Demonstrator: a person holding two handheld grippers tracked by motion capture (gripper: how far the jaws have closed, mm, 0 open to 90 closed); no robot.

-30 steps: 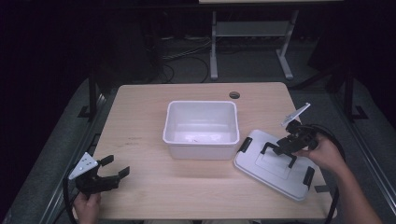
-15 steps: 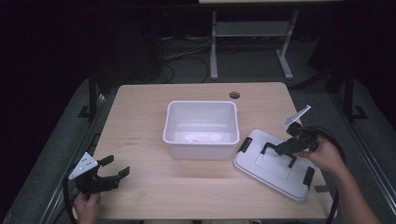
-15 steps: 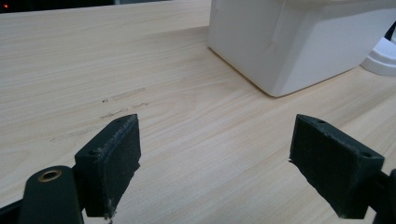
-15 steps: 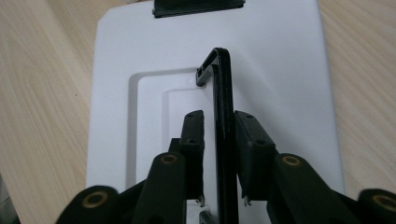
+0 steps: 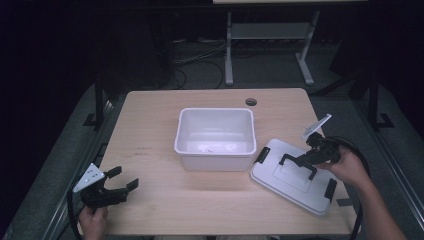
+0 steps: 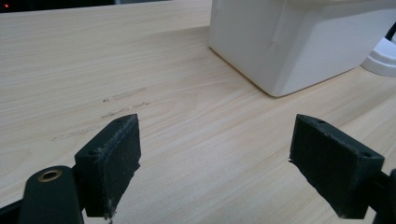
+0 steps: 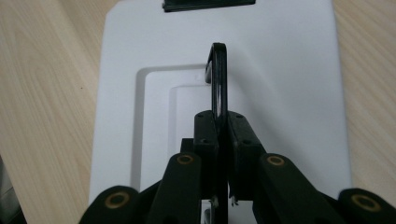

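The right tongs (image 7: 223,135) had just been closing, and by this moment their two black pads were pressed flat against either side of the thin black handle (image 7: 218,79) that stood up from the white lid (image 7: 280,93); a second earlier the high view showed the same tongs over that handle with the jaws wider apart, so the change was the grip itself, not any travel of the hand. In the high view the right tongs (image 5: 306,159) sat over the lid (image 5: 280,180), which lay flat on the worktop (image 5: 150,130) just to the right of the white bin (image 5: 215,137), one corner near the bin's wall and its black side latches (image 5: 262,155) showing at the edges. The lid looked unmoved between the pictures, so it had been seized but not lifted. The left tongs (image 5: 116,186) rested near the front left corner of the worktop, well apart from the bin, their jaws spread wide with nothing between them; the left gripper view showed bare wood between the pads (image 6: 112,163) and the bin's side (image 6: 299,42) farther off. The bin stood open and seemed nearly empty, though a few small specks on its floor were too small to make out. With the handle clamped, the work was probably at the point where the lid could be raised and carried across to cover the bin, a move that would need the thin handle to stay square in the pads so the broad lid did not swing.
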